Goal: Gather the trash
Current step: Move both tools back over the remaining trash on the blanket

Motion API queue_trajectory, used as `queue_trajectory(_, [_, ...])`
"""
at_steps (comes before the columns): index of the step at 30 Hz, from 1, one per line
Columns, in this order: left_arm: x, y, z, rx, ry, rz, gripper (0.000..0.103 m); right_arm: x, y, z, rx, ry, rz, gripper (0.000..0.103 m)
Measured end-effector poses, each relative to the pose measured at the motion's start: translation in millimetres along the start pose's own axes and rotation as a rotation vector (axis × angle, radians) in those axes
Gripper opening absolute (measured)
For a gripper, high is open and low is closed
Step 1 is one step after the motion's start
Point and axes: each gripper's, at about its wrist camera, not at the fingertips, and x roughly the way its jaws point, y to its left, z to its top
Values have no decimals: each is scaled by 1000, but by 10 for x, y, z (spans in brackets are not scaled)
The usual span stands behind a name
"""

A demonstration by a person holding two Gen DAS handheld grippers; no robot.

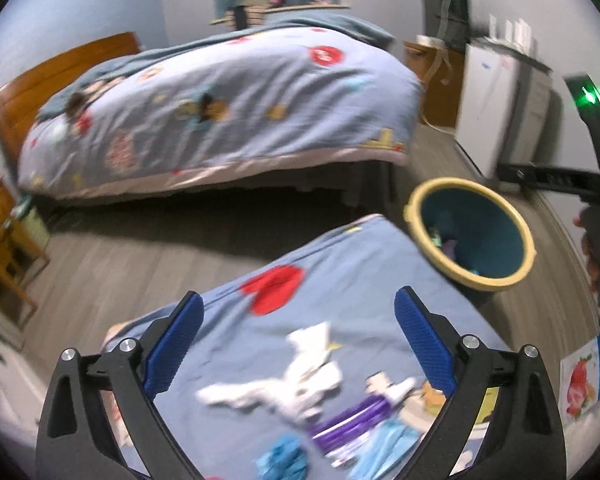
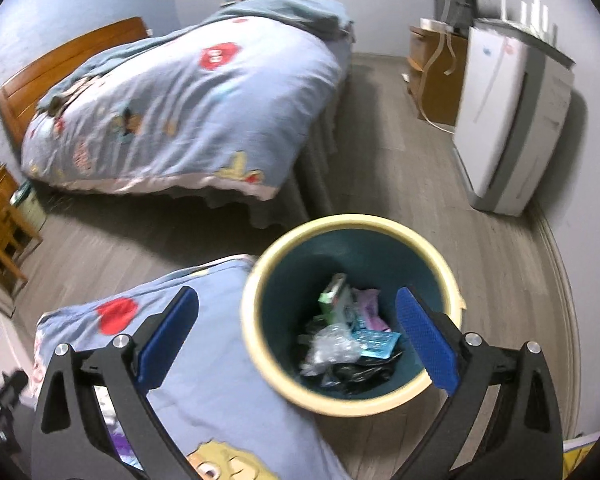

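Below my left gripper [image 1: 298, 344], on the near bed's blue cartoon-print quilt [image 1: 364, 264], I see the trash that is left: a crumpled white tissue [image 1: 300, 380], a purple wrapper [image 1: 352, 424], a light blue wrapper [image 1: 396, 436] and a scrunched blue scrap [image 1: 284, 460], all blurred and lying close together. My left jaws are spread wide with nothing between the blue pads [image 1: 176, 344]; they sit above the litter without touching it.

To the right of that bed corner stands the trash bin [image 1: 528, 240], teal inside with a cream rim, on the grey wood floor [image 1: 112, 256]. From the right wrist I look straight down into the trash bin [image 2: 440, 256], where I can make out clear crinkled plastic [image 2: 332, 350], a green packet [image 2: 334, 294], a pale purple wrapper [image 2: 368, 308], a teal sachet [image 2: 378, 342] and a black bag [image 2: 360, 376]. My right gripper [image 2: 296, 344] is over the bin's near side, jaws fully apart and empty.

Farther off lie a second bed [image 2: 188, 112] with a wooden headboard [image 2: 60, 64], a white appliance [image 2: 508, 120] against the right wall and a wooden nightstand [image 2: 432, 76] beyond it.
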Motion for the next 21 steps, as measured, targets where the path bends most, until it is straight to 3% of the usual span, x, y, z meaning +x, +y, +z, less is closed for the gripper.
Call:
queue_trajectory(7, [-112, 553, -336, -111, 33, 83, 95, -182, 609, -311, -66, 42, 32, 97])
queue_trajectory(12, [-152, 806, -532, -145, 64, 87, 95, -134, 863, -577, -28, 120, 52, 97])
queue_trajectory(21, [16, 744, -847, -28, 187, 71, 95, 5, 1137, -1239, 85, 272, 71, 97])
